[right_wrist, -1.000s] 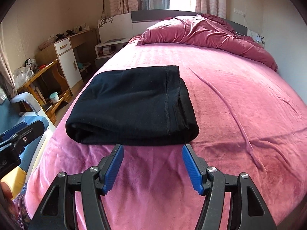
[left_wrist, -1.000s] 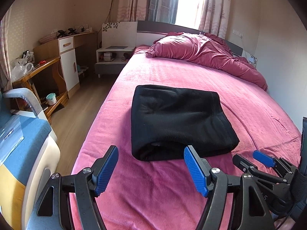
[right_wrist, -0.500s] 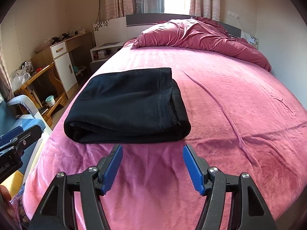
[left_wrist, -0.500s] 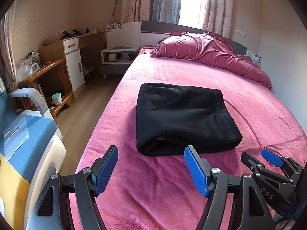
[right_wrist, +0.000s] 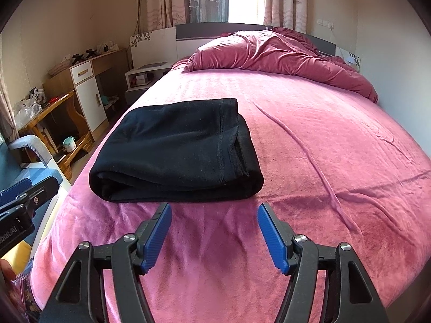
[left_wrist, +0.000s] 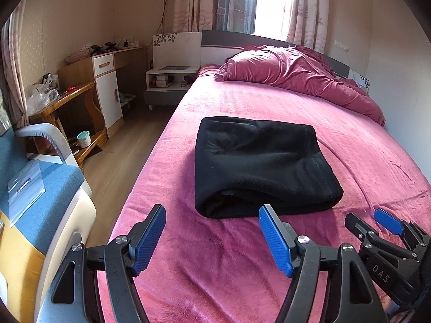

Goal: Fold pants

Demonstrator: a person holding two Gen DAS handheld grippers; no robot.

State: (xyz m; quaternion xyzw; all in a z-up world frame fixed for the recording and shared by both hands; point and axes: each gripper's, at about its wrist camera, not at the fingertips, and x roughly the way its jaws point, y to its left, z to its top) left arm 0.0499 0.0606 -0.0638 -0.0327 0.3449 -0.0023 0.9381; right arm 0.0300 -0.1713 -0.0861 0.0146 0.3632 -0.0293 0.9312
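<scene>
Pants (left_wrist: 258, 167) are laid folded in a compact stack mid-bed (left_wrist: 269, 269), likely finished. Left gripper (left_wrist: 212, 239) and right gripper (right_wrist: 214, 237) are held spread, empty, just short of it.

A bed (left_wrist: 269, 102) is covered by a pink plush sheet, with a crumpled maroon duvet (left_wrist: 296, 72) heaped at its head. A white nightstand (left_wrist: 167, 80) is set beside the headboard. A wooden desk (left_wrist: 107, 62) with a white drawer is placed along the wall. Patterned curtains (left_wrist: 194, 2) are hung at the window. A blue and cream armchair (left_wrist: 40, 188) is seen near the bed's foot.
</scene>
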